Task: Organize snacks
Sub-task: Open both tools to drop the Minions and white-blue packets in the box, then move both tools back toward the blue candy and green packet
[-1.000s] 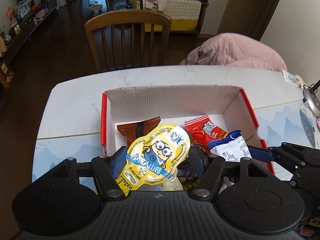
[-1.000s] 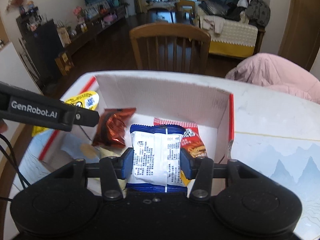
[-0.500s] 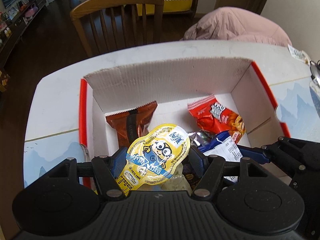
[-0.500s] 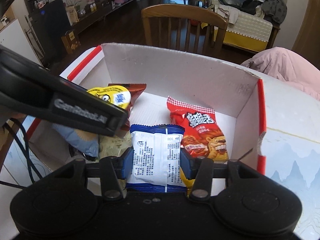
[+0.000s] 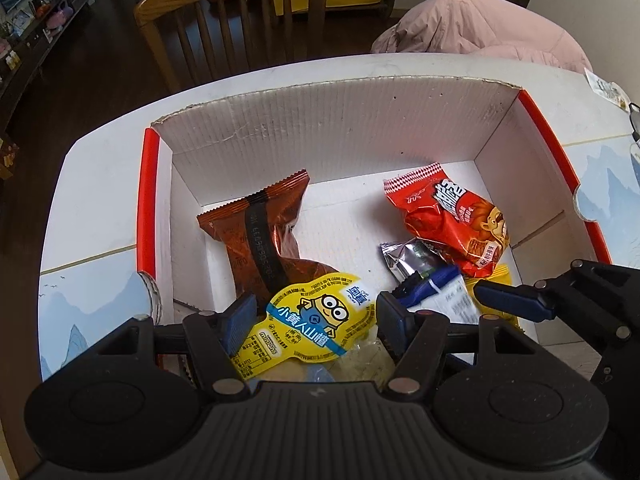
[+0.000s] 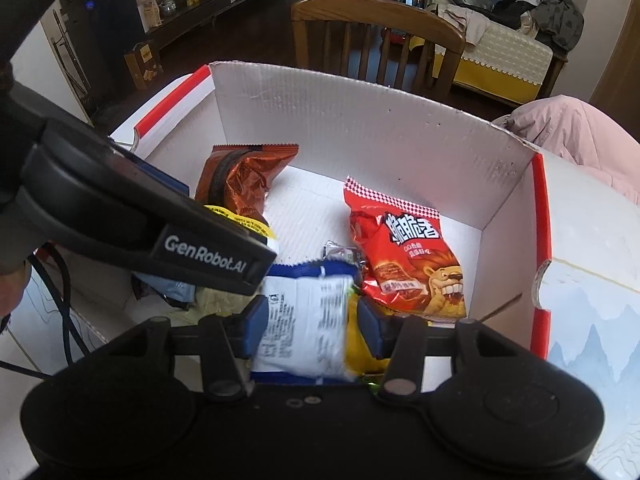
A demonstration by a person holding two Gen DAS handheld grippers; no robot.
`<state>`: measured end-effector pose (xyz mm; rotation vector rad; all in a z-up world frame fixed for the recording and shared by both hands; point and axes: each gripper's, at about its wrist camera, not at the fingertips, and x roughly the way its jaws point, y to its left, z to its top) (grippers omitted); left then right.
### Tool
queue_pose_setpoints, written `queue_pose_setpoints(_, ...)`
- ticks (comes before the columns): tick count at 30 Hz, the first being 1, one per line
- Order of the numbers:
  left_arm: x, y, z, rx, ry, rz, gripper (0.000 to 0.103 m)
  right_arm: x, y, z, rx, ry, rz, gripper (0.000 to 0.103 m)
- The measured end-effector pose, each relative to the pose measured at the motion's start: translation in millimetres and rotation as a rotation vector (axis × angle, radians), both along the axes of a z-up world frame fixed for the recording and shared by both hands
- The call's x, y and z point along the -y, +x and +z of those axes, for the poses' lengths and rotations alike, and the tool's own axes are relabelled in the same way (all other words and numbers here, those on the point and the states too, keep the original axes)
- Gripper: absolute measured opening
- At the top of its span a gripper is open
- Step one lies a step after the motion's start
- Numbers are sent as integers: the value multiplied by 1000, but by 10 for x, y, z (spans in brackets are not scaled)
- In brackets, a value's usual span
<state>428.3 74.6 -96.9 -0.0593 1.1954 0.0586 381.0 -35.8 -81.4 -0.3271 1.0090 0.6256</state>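
Observation:
A white cardboard box with red edges sits on the table. Inside lie a brown packet, a red lion packet and a small silver packet. My left gripper is shut on a yellow Minions snack pack, low over the box's near left part. My right gripper is shut on a blue-and-white packet, low over the box's near side; the packet is blurred. That packet also shows in the left wrist view.
A wooden chair stands behind the table. A pink coat lies at the far right. More wrappers lie under the grippers at the box's near side. The left gripper's body crosses the right wrist view.
Both grippers have moved forward and down into the box, each still holding its snack. The box now fills both views.

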Motion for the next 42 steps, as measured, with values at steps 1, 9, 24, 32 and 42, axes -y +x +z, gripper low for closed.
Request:
queue_pose_setpoints(1, -2, -2, 3, 0, -3, 0, 66, 3, -2, 7, -2, 2, 3, 48)
queue_pose_setpoints(9, -68, -104, 187, 43, -32, 15, 66, 75, -59, 162, 17, 31, -3, 49)
queue_pose_setpoints(24, -114, -590, 756, 174, -68, 24, 67, 334, -376, 714, 85, 142, -31, 62)
queue_pose_setpoints(32, -50, -904, 1022, 246, -68, 8, 67, 422, -592, 930, 123, 196, -34, 77)
queue_pose_setpoints(42, -54, -1349, 1210, 310, -91, -5, 72, 569, -865, 1052, 140, 259, -47, 83)
